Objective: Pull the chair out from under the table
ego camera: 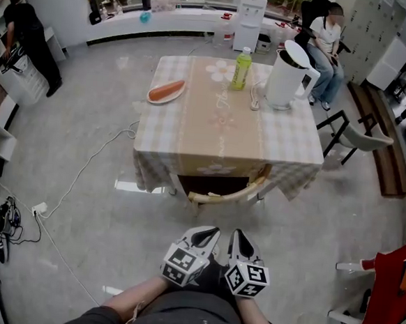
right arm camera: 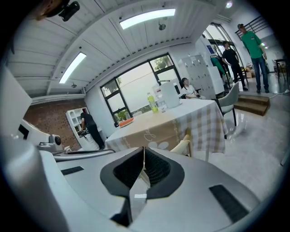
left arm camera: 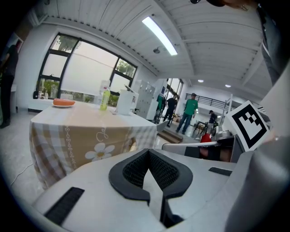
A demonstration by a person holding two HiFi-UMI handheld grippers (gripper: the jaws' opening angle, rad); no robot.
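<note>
Left tool (ego camera: 208, 235) and right tool (ego camera: 239, 238) clenched empty; plate (ego camera: 154, 99) holds orange food (ego camera: 168, 90).

Beige-and-white checked tablecloth (ego camera: 297, 143), pale cream chair (ego camera: 225, 195), yellow-green bottle (ego camera: 241, 70), white kettle (ego camera: 288, 78), grey floor (ego camera: 81, 204).

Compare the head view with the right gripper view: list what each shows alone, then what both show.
Head view only: the person's forearms, the marker cubes on the left gripper and right gripper, and a white cable on the floor. Right gripper view only: the ceiling lights, a person in a green shirt, and that gripper's jaws, shut on nothing. Both: the table with its checked cloth, the chair tucked under it, the green bottle, the white kettle and the plate.
</note>
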